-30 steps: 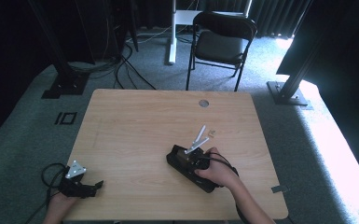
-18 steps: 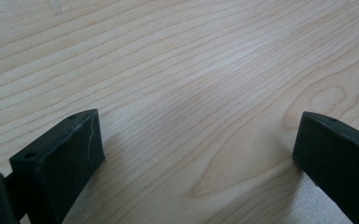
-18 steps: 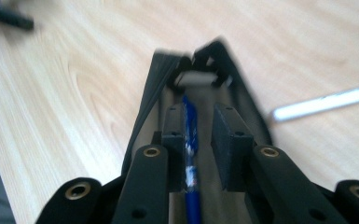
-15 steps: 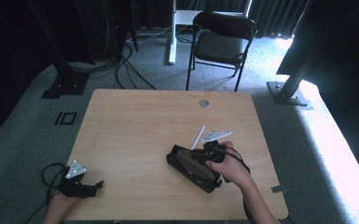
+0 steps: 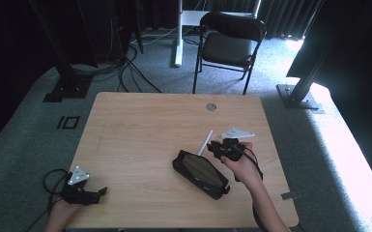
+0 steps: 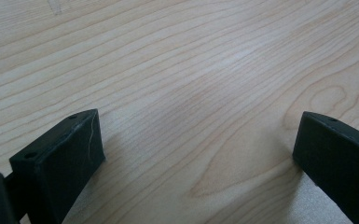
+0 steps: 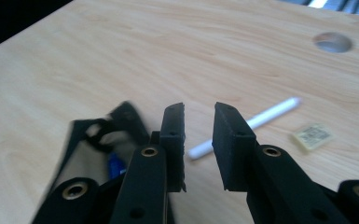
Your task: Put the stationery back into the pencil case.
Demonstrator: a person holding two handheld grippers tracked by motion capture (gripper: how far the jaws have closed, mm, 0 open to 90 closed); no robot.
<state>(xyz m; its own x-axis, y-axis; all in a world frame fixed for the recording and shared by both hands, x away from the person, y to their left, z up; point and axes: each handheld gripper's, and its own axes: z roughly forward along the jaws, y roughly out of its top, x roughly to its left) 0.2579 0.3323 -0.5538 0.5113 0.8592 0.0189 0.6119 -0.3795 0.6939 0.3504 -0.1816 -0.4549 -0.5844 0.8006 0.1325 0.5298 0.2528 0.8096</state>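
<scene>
A black zip pouch (image 5: 200, 173) lies open on the wooden table (image 5: 140, 130), and a blue item (image 7: 116, 165) shows inside it. A white pen (image 5: 205, 142) lies just beyond the pouch's far end, also seen in the right gripper view as the pen (image 7: 247, 125). My right gripper (image 5: 218, 147) hovers at the pouch's far right end and points toward the pen. Its jaws (image 7: 199, 109) stand almost together with nothing between them. My left gripper (image 5: 96, 192) rests at the table's near left corner. Its fingers (image 6: 70, 149) are spread wide over bare wood.
A small yellowish tag (image 7: 312, 134) lies right of the pen. A round cable hole (image 5: 211, 107) sits near the table's far edge. A black folding chair (image 5: 229, 43) stands behind the table. Dark stands and cables lie on the carpet around it.
My right hand has moved right and a little up, off the top of the pouch to its far right end. The left hand has stayed put.
</scene>
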